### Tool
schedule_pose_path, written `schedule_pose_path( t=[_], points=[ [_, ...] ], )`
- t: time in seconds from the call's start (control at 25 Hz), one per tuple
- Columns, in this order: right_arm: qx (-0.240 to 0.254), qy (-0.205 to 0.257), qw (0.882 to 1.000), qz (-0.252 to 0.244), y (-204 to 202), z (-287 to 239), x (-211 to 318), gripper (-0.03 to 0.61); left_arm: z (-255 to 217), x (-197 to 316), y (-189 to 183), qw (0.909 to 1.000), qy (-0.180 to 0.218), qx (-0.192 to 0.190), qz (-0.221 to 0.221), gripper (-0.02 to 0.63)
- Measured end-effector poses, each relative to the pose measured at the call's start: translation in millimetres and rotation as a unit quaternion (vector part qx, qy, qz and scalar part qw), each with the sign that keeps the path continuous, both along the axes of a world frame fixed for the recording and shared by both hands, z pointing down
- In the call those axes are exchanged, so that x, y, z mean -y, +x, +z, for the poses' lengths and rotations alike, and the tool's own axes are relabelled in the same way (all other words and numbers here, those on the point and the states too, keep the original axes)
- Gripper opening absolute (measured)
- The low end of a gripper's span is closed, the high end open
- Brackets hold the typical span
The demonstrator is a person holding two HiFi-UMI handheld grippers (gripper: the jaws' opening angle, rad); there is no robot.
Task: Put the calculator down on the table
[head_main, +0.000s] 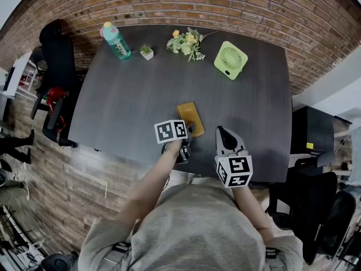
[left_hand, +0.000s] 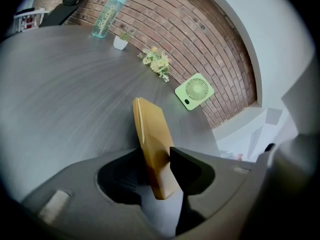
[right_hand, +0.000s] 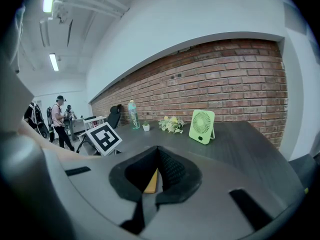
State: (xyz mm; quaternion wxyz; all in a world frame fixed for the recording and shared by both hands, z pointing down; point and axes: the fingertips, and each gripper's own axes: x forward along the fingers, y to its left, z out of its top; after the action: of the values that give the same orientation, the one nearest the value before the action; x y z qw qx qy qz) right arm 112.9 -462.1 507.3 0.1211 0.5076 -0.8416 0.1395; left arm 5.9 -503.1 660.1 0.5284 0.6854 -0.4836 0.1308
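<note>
Big dark tabletop (head_main: pixel 124 95) takes up most of the head view. The left tongs (left_hand: pixel 154 155) are angled down at its near edge and let go, jaws apart, with the yellow calculator (head_main: pixel 190 117) between them, close against the right jaw. The right tongs (right_hand: pixel 159 153) hover just beside, clenched with nothing in them. The calculator lies on the tabletop near the front edge.

light: even, soft, ceiling tubes (right_hand: pixel 53 61) | shadows: faint | edges: fisheye-bent, dark corners | blur: table (left_hand: pixel 60 84) streaked
</note>
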Motion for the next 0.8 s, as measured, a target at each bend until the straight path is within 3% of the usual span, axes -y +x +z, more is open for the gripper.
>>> schedule_pose_path(
  t=[0.12,0.4,0.8],
  points=[
    [-0.001,0.000,1.000,0.002,0,0,-2,0.002,0,0,-1,0.9996,0.003,0.027,0.008,0.169],
    [-0.001,0.001,1.000,0.008,2,-2,-7,0.002,0,-3,-1,0.9987,0.006,0.050,0.011,0.187],
    [0.001,0.003,1.000,0.017,2,-6,-22,0.002,-10,-8,-10,0.9981,0.022,0.057,0.005,0.202]
  ],
)
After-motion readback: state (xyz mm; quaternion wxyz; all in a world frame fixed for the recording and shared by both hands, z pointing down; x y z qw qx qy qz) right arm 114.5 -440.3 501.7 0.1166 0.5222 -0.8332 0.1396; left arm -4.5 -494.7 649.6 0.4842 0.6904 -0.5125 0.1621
